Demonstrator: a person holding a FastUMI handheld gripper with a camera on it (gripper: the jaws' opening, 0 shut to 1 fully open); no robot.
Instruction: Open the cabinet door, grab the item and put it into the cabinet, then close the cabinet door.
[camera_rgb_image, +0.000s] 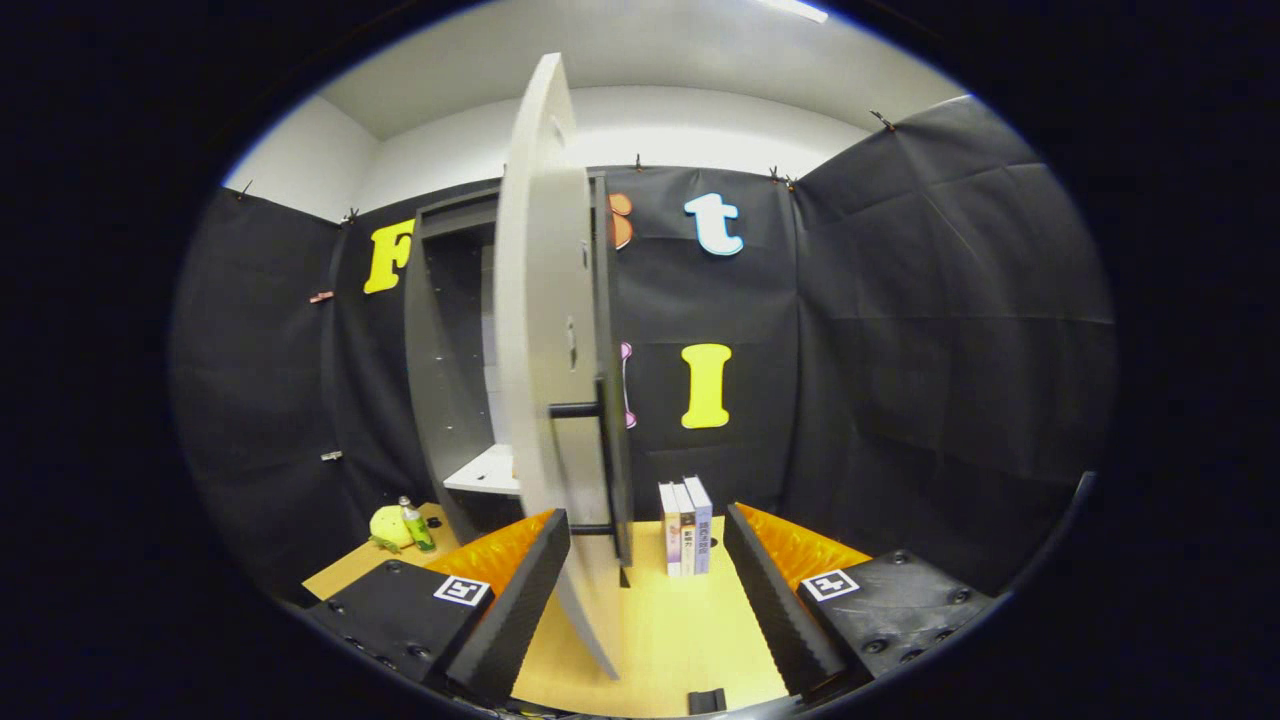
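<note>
A dark cabinet (440, 370) stands on the wooden table (680, 630) ahead and to the left. Its pale door (545, 380) is swung open edge-on toward me, with a black bar handle (608, 460) on its right face. The door's lower edge runs down between my fingers, nearer the left one. My gripper (645, 600) is open and holds nothing. Inside the cabinet a white shelf (485, 470) shows. Three upright books (685, 525) stand just beyond the fingers, right of the door. A yellow plush toy (388, 527) and a small green bottle (416, 525) sit left of the cabinet.
Black cloth walls close in the booth at the back and on both sides. Bare tabletop lies between the fingers and in front of the books. A small black object (707, 700) sits at the table's near edge.
</note>
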